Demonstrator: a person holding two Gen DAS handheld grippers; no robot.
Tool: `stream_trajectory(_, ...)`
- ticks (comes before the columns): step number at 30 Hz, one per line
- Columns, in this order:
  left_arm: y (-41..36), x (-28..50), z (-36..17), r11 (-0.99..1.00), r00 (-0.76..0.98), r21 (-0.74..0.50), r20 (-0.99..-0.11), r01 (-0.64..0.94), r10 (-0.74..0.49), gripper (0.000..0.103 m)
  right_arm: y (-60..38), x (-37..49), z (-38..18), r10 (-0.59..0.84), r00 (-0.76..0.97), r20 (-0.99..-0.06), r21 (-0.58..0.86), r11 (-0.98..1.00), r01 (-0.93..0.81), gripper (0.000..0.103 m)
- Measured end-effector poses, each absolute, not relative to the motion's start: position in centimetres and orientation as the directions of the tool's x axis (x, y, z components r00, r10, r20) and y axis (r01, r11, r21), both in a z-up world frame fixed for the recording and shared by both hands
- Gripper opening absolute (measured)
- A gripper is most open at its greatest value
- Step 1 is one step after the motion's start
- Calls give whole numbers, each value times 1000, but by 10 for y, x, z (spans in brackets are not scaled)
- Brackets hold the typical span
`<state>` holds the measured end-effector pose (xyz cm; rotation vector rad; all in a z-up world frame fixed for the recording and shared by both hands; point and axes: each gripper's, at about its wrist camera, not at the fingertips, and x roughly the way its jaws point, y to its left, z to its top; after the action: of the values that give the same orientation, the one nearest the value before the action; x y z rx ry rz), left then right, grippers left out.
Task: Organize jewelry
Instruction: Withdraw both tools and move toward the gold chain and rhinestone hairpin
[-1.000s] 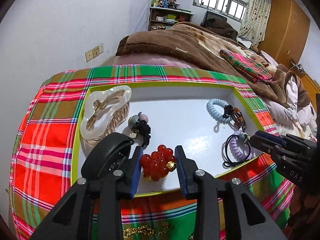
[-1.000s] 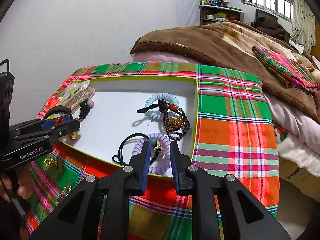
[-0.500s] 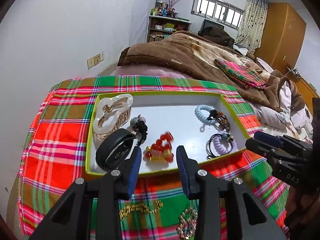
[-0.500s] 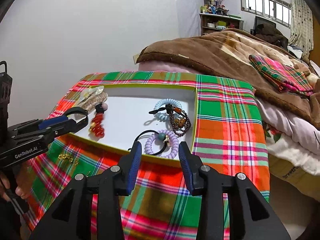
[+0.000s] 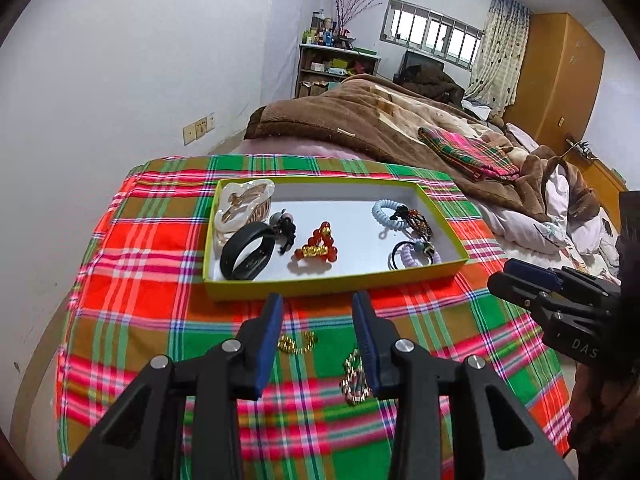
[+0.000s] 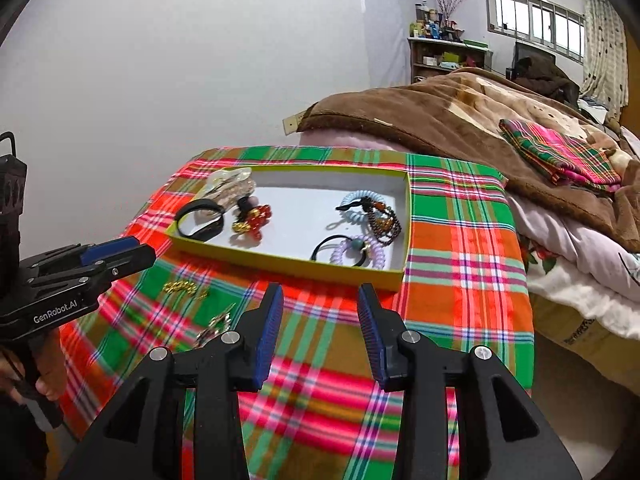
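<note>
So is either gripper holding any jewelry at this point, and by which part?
Nothing is held. The left gripper and right gripper are both open over the plaid cloth, with nothing between their pads.

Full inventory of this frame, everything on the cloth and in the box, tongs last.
shallow cardboard box: 1, yellow-green rim, white floor, on the cloth
plaid cloth: 1, red, green and orange, covers the surface
black band bracelet: 1, box, left end
pearly white hair claw: 1, box, far left corner
red bead bracelet with gold charms: 1, box, middle
pale blue spiral hair tie: 1, box, right
dark bead bracelet: 1, beside the blue tie
lilac spiral hair tie: 1, box, near right corner
gold chain pieces: 2, on the cloth, outside the box
brown blanket: 1, on the bed behind
left tongs: open, empty
right tongs: open, empty
</note>
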<state>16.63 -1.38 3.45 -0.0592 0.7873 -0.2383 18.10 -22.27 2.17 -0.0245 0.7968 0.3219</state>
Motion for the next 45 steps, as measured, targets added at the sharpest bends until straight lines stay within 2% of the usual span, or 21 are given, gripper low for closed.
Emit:
stream_trajectory(26, 16, 113, 20, 977, 685, -170, -696, 132, -214, 38, -199, 136, 20, 310, 629, -713, 103, 934, -343, 39)
stream_trajectory(45, 51, 121, 3, 976, 680, -204, -705, 78, -202, 38, -152, 162, -23, 330, 532, -780, 130, 916, -379, 39)
